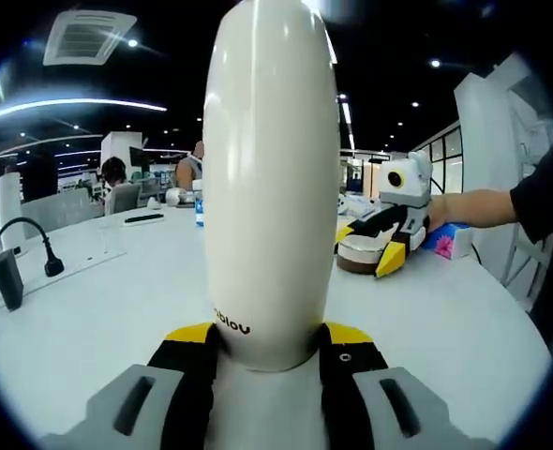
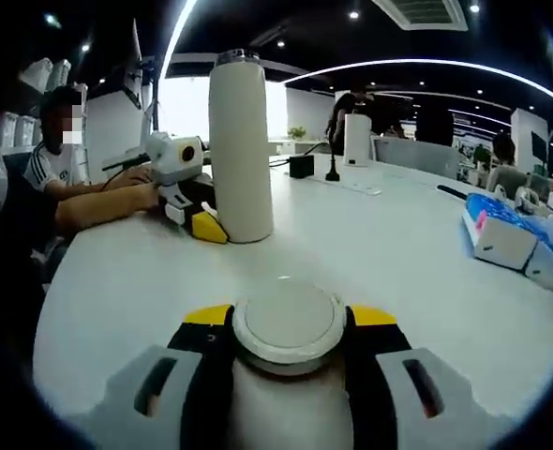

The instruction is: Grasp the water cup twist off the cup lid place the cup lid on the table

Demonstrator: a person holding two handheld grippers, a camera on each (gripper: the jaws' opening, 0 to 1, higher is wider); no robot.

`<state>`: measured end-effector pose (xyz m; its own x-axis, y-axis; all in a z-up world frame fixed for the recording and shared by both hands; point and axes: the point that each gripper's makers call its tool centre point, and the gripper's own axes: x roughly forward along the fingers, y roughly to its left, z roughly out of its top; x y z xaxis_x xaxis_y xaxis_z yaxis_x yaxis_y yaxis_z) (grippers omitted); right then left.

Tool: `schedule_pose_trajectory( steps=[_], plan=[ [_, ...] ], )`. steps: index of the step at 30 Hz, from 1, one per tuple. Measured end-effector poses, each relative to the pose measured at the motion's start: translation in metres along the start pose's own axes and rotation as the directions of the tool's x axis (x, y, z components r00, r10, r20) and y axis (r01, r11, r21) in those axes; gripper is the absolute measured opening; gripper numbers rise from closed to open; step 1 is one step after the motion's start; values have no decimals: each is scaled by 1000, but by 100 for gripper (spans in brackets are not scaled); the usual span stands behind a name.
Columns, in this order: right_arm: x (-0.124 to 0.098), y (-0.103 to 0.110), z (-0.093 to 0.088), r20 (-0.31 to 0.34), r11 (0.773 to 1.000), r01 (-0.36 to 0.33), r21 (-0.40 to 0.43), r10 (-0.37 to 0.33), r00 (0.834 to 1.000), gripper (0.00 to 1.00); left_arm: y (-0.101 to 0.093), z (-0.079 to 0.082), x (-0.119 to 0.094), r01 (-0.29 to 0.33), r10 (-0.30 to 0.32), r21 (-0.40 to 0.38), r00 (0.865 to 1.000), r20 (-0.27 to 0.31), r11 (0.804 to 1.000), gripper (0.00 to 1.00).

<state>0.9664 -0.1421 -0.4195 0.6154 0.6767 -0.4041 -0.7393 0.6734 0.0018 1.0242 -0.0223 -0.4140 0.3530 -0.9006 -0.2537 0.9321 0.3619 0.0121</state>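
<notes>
The left gripper (image 2: 194,217) clamps the base of the tall white cup (image 2: 240,150), keeping it upright on the table (image 2: 398,272). The right gripper (image 2: 289,330) is closed on the lid (image 2: 289,323), already off and held low over the table, apparently for setting down.

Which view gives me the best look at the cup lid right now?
The right gripper view: the cup lid sits close up, seen from above, clamped between the right tool. The left gripper view shows it farther off, low on the table, partly hidden by that tool.
</notes>
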Motion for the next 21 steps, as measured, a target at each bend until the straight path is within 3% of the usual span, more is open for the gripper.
schedule_pose_trajectory(
  steps=[12, 17, 21],
  plan=[
    [-1, -2, -4, -24, 1000, 20, -10, -20, 1000, 49, -4, 2, -1, 16, -17, 27, 1000, 12, 1000, 50],
    [-1, -3, -2, -19, 1000, 24, 1, -24, 1000, 59, -5, 2, -1, 17, -17, 26, 1000, 12, 1000, 52],
    [0, -1, -4, -39, 1000, 23, -13, -24, 999, 60, -4, 2, -1, 13, -14, 26, 1000, 13, 1000, 53]
  ],
)
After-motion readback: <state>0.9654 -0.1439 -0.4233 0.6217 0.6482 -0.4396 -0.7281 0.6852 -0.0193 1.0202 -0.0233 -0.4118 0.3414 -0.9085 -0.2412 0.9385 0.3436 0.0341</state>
